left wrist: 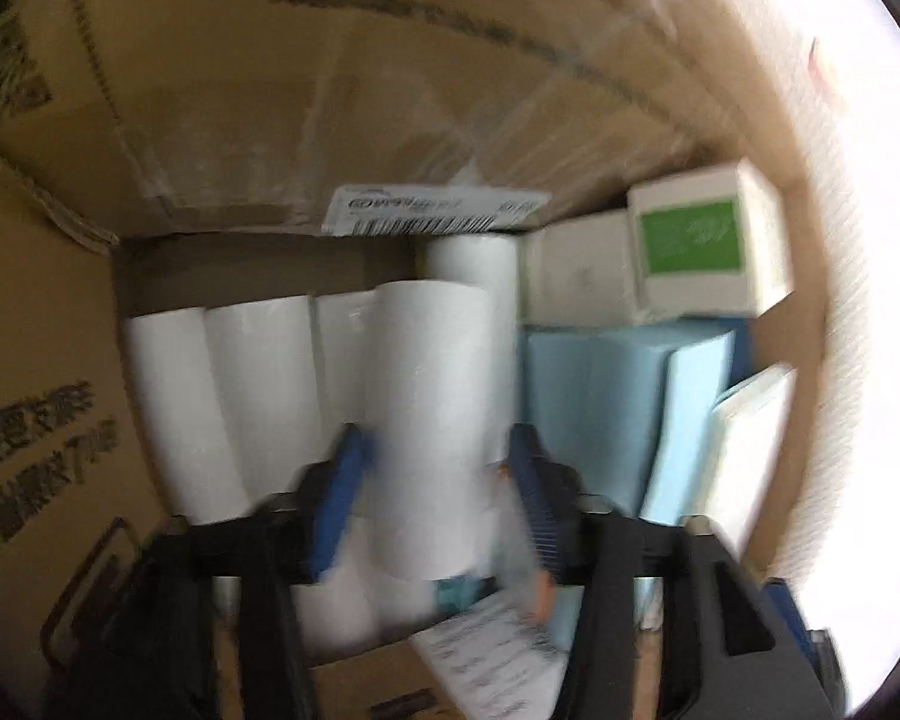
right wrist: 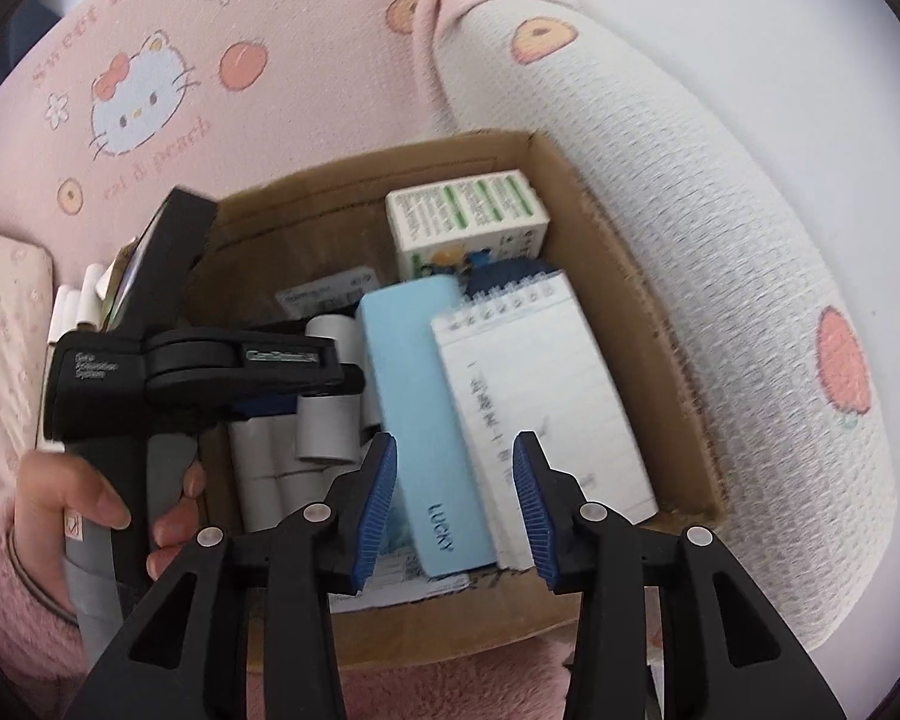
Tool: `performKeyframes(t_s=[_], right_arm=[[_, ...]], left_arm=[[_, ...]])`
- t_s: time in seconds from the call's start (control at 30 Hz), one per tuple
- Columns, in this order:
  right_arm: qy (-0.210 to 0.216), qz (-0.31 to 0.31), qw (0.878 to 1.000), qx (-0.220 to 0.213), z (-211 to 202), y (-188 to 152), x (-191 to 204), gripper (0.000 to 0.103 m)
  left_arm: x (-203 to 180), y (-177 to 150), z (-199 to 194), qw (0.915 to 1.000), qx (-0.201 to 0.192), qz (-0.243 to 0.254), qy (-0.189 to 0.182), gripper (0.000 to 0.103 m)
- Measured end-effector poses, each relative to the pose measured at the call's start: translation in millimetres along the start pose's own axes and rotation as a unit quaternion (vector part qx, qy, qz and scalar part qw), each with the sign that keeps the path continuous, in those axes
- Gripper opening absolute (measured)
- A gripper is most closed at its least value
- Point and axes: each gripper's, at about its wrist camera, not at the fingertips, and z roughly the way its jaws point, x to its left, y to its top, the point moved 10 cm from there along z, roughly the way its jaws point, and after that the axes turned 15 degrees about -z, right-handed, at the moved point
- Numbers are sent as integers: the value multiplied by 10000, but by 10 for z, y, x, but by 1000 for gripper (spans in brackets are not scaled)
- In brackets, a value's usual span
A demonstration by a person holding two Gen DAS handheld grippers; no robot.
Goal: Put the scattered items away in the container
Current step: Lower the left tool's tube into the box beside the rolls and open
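Jaws of the right gripper (right wrist: pixel 455 501) stand apart over the near edge of the cardboard box (right wrist: pixel 678 360), holding nothing; the blue pads sit either side of the light blue box marked LUCKY (right wrist: pixel 417 420) and the spiral notepad (right wrist: pixel 534 384) without pressing on either, both already lying inside. Left of them, the left gripper (left wrist: pixel 435 480) reaches down into the box, a hand (right wrist: pixel 90 510) wrapped round its grip. Its own view shows its jaws set wide on a white paper roll (left wrist: pixel 432 384); the picture is blurred, so it reads as held, though the contact on the right pad is hard to make out. Just beyond stand more white rolls (left wrist: pixel 222 396) in a row along the left side, with light blue packs (left wrist: pixel 618 396) to the right. Farther back, a green-and-white carton (left wrist: pixel 708 246) rests against the far wall.

Tidying looks well along: most items are packed inside. On the pink bed cover (right wrist: pixel 270 48), a few white sticks (right wrist: pixel 78 306) beside the box appear left to collect, and the held roll is not yet set down.
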Motion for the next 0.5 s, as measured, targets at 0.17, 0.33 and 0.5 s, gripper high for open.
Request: performKeyframes(t_s=[0.17, 0.33, 0.5], right_arm=[[-15, -197, 9996, 194, 21, -70, 122, 37], [-65, -379, 9987, 349, 74, -71, 169, 37], [-219, -413, 9979, 457, 177, -15, 124, 37]], left_arm=[[39, 47, -39, 9999, -92, -111, -81, 47], [34, 220, -111, 9969, -250, -442, -608, 47], [102, 290, 26, 9955, 49, -667, -664, 47]])
